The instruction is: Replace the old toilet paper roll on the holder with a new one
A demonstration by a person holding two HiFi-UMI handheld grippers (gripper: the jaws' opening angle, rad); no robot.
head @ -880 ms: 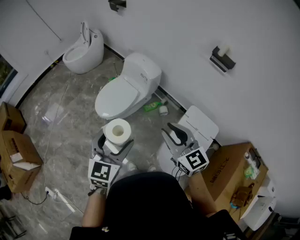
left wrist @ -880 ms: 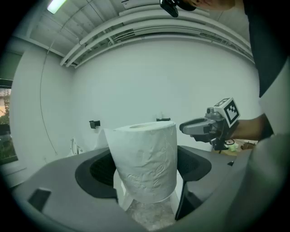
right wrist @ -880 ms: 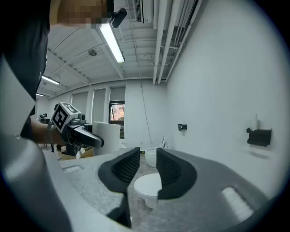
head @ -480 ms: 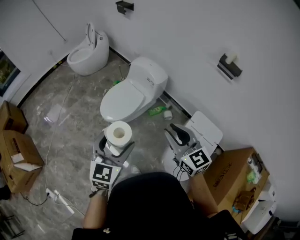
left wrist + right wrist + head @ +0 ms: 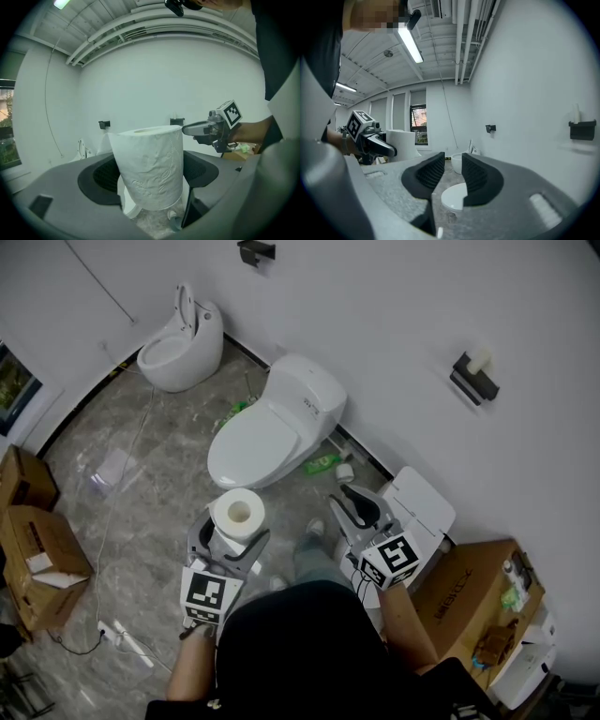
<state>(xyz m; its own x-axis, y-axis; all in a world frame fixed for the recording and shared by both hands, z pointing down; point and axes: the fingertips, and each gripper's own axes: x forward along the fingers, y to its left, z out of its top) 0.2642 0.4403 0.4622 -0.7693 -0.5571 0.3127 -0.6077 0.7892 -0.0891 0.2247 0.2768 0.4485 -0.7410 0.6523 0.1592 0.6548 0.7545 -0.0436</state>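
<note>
A full white toilet paper roll (image 5: 237, 512) stands upright between the wide-spread jaws of my left gripper (image 5: 228, 532), which are shut on its sides; the left gripper view shows the same roll (image 5: 150, 159) pressed by both pads. My right gripper (image 5: 359, 510) hovers level to its right, its pads a narrow gap apart with nothing between them. The black wall holder (image 5: 476, 379) carries a small pale roll remnant and hangs far up on the right; in the right gripper view the holder (image 5: 582, 129) sits at the right edge.
A white toilet (image 5: 272, 423) stands ahead by the wall, with a smaller white fixture (image 5: 178, 338) farther left. A green bottle (image 5: 322, 463) lies on the floor. A white unit (image 5: 424, 512) and a cardboard box (image 5: 469, 592) stand on the right, more boxes (image 5: 33, 540) on the left.
The whole scene has slid as the person steps forward; a leg now shows between the grippers. Both grippers keep their pose, and the roll stays in the left one.
</note>
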